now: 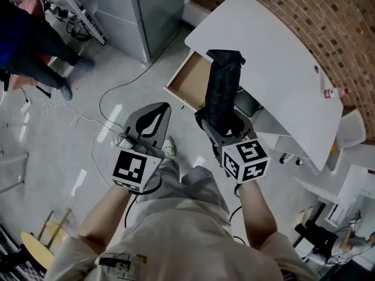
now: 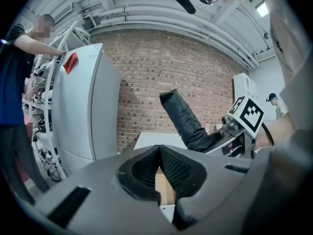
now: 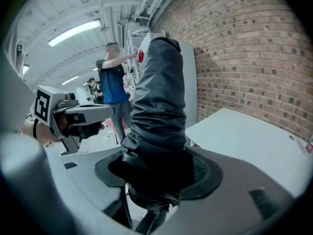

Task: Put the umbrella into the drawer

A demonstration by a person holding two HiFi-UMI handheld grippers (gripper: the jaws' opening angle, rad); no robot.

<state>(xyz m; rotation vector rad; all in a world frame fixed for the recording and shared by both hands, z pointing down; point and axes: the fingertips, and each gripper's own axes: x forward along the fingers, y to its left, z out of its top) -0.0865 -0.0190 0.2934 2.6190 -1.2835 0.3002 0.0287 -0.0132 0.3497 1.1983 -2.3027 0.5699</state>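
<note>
Head view: a folded black umbrella (image 1: 224,86) in its fabric sleeve stands at frame centre, its lower end pinched in the right claw (image 1: 227,130). It points toward the open drawer (image 1: 188,82) under the white surface (image 1: 263,51). The left claw (image 1: 165,108), lower left, is pressed together and empty. The umbrella looks light, with a slippery soft sleeve over a stiff core; gripping low seems sound. Its handle is hidden, and the drawer's right side is covered.
</note>
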